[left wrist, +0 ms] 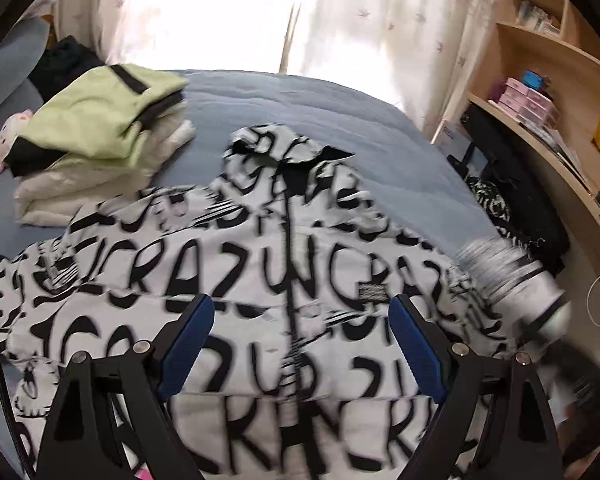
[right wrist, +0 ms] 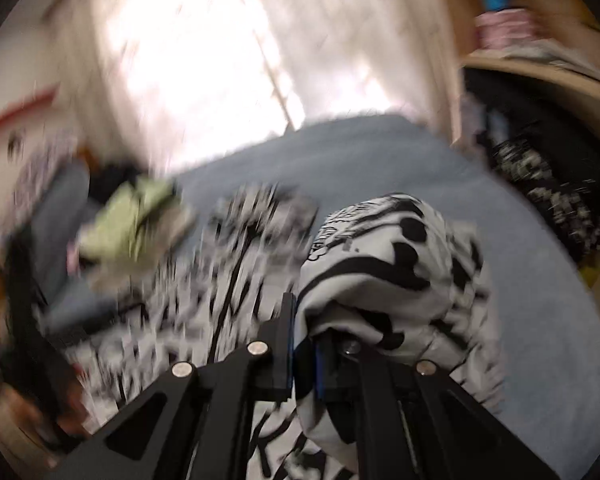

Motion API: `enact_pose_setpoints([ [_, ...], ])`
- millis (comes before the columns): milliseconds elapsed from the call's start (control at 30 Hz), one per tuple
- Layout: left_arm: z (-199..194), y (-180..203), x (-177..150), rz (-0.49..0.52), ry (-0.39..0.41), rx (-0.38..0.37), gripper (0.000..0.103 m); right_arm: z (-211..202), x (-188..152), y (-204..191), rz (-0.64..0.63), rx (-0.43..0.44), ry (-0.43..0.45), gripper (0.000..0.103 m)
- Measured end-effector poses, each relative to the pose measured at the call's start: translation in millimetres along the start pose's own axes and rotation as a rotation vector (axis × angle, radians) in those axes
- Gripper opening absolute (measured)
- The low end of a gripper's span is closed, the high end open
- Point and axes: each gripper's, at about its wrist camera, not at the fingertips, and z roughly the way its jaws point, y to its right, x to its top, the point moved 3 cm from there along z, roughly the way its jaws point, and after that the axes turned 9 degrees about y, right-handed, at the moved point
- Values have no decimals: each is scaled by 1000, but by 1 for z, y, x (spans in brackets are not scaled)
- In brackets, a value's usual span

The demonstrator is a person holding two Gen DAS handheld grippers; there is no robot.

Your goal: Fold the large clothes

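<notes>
A white jacket printed with black letters [left wrist: 228, 264] lies spread on the blue bed, zip down its middle, hood at the far end. My left gripper [left wrist: 302, 316] hovers over its chest, jaws wide open with nothing between the blue pads. In the left wrist view the jacket's right sleeve [left wrist: 500, 268] is a blurred shape lifted off the bed. In the right wrist view my right gripper [right wrist: 302, 344] is shut on that sleeve [right wrist: 396, 264], whose cloth bunches up over the fingers. The rest of the jacket [right wrist: 204, 292] is smeared by motion.
A stack of folded clothes, light green on top [left wrist: 100, 120], sits on the bed at the far left beside a pink plush toy [left wrist: 0, 140]. Wooden shelves [left wrist: 540, 80] and dark items stand to the right of the bed. Bare blue bedding [left wrist: 340, 112] lies beyond the hood.
</notes>
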Motion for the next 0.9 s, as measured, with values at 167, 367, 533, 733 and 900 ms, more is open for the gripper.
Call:
enact_pose_setpoints([
  [167, 7, -28, -19, 19, -70, 41, 88, 40, -89, -42, -8, 46, -238, 32],
  [367, 14, -21, -45, 34, -133, -20, 88, 25, -115, -45, 75, 108, -255, 71],
  [533, 13, 9, -56, 72, -160, -95, 88, -12, -107, -34, 157, 133, -204, 72],
  [733, 18, 59, -70, 161, -204, -171, 88, -59, -103, -21, 101, -4, -116, 72],
  [900, 31, 108, -93, 293, -277, -217, 88, -80, -113, -3, 113, -103, -94, 72],
])
